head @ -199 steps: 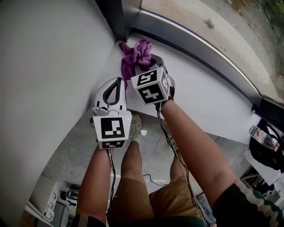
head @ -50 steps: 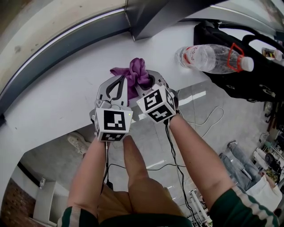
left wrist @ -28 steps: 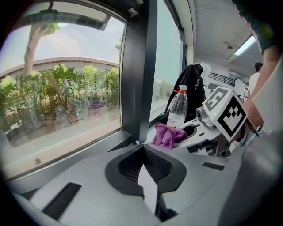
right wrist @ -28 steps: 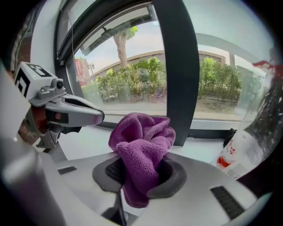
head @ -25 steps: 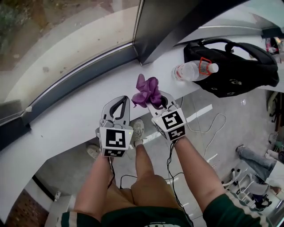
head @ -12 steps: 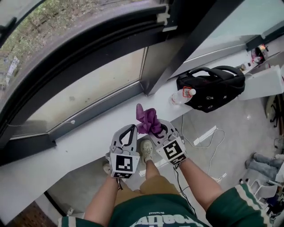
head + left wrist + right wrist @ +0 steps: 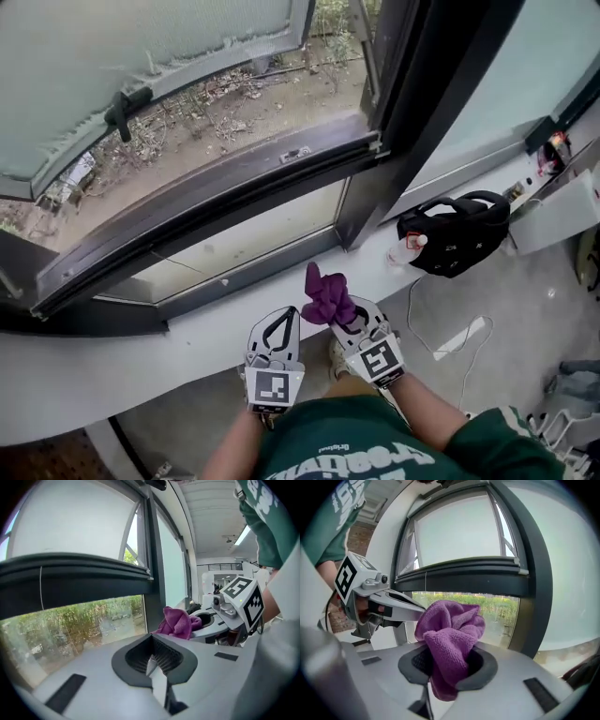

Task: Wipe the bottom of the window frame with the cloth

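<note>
Holds the purple cloth [image 7: 328, 298] in the right gripper [image 7: 345, 317], pinched low on the bundle, seemingly so that a loose bunch stands proud of the jaws as the wiping face. Carries the left gripper [image 7: 280, 319] just beside it, closed tight on nothing, probably parked there as the idle one. Hovers both over the near edge of the white sill [image 7: 141, 361], short of the dark window frame [image 7: 225, 202], with no contact between cloth and frame. Reads, then, as the approach, with wiping not begun. Calls next for a reach forward and up to the bottom of the frame.

Shows, from the head view alone, the whole layout: frame running across, open pane [image 7: 141, 56] above, a black bag [image 7: 455, 234] and a bottle [image 7: 406, 251] off to the right on the sill, well apart from the cloth. Shows, from the right gripper view, the grip itself: cloth [image 7: 450, 634] wedged between the jaws and hanging a little below them. Confirms, from the left gripper view, the meeting of the left gripper [image 7: 152, 660] jaws with nothing between. Leaves unclear, from this far off, any dirt on the frame.
</note>
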The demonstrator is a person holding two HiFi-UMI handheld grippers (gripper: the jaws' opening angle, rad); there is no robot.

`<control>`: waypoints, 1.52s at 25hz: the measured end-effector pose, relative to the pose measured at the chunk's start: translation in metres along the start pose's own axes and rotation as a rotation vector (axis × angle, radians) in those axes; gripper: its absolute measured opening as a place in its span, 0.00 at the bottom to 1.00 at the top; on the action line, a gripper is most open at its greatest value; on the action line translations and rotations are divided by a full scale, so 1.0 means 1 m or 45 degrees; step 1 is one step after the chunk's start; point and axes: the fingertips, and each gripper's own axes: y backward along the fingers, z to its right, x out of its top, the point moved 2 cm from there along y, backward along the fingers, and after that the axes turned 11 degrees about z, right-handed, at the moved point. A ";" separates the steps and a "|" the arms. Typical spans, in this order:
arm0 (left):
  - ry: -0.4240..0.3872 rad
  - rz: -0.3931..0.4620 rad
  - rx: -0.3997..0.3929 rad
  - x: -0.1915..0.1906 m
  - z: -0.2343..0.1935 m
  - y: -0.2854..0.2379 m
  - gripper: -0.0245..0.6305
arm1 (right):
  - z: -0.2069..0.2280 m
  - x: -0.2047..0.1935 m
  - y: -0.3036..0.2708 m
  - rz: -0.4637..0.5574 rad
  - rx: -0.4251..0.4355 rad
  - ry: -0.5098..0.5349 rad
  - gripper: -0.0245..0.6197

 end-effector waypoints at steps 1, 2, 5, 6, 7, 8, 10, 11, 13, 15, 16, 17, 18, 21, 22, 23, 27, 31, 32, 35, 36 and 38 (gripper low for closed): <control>-0.019 0.018 0.006 0.009 -0.007 0.005 0.05 | -0.004 0.013 -0.004 0.032 0.015 0.023 0.20; -0.030 0.036 0.017 0.017 -0.014 0.010 0.05 | -0.008 0.026 -0.007 0.064 0.036 0.050 0.20; -0.024 0.081 0.052 0.043 -0.027 0.034 0.05 | -0.030 0.060 -0.005 0.139 0.091 0.113 0.20; -0.015 0.096 0.060 0.051 -0.030 0.042 0.05 | -0.036 0.069 -0.003 0.151 0.102 0.122 0.20; -0.012 0.116 0.066 0.056 -0.033 0.050 0.05 | -0.042 0.079 -0.003 0.163 0.113 0.130 0.20; -0.013 0.136 0.072 0.061 -0.036 0.056 0.05 | -0.048 0.088 -0.003 0.175 0.125 0.140 0.20; -0.024 0.168 0.084 0.072 -0.039 0.068 0.05 | -0.060 0.105 -0.002 0.207 0.154 0.161 0.20; -0.035 0.176 0.086 0.079 -0.040 0.074 0.05 | -0.066 0.112 -0.001 0.224 0.171 0.163 0.20; -0.074 0.187 0.085 0.086 -0.041 0.086 0.05 | -0.081 0.126 0.004 0.251 0.204 0.167 0.20; -0.094 0.208 0.099 0.089 -0.045 0.097 0.05 | -0.092 0.137 0.008 0.264 0.224 0.180 0.20; -0.089 0.224 0.112 0.092 -0.048 0.101 0.05 | -0.097 0.142 0.008 0.269 0.229 0.176 0.20; -0.081 0.238 0.127 0.095 -0.053 0.106 0.05 | -0.100 0.147 0.008 0.275 0.230 0.165 0.20; -0.075 0.249 0.140 0.099 -0.057 0.110 0.05 | -0.103 0.152 0.007 0.282 0.228 0.157 0.20; -0.085 0.273 0.169 0.108 -0.069 0.122 0.05 | -0.111 0.168 0.002 0.316 0.215 0.170 0.20; -0.089 0.283 0.180 0.111 -0.072 0.126 0.05 | -0.114 0.172 0.000 0.325 0.214 0.167 0.20; -0.090 0.295 0.193 0.113 -0.076 0.130 0.05 | -0.117 0.175 -0.002 0.334 0.218 0.161 0.20; -0.048 0.321 0.245 0.116 -0.089 0.145 0.05 | -0.126 0.183 -0.010 0.366 0.223 0.138 0.20; -0.094 0.315 0.223 0.118 -0.090 0.152 0.05 | -0.131 0.181 -0.010 0.350 0.209 0.100 0.20; -0.111 0.316 0.225 0.119 -0.091 0.154 0.05 | -0.131 0.180 -0.010 0.344 0.205 0.089 0.20; -0.117 0.324 0.236 0.122 -0.092 0.159 0.05 | -0.131 0.182 -0.010 0.340 0.206 0.080 0.20; -0.111 0.328 0.237 0.122 -0.092 0.160 0.05 | -0.132 0.183 -0.009 0.338 0.209 0.090 0.20; -0.112 0.339 0.238 0.124 -0.089 0.161 0.05 | -0.133 0.186 -0.009 0.344 0.221 0.116 0.20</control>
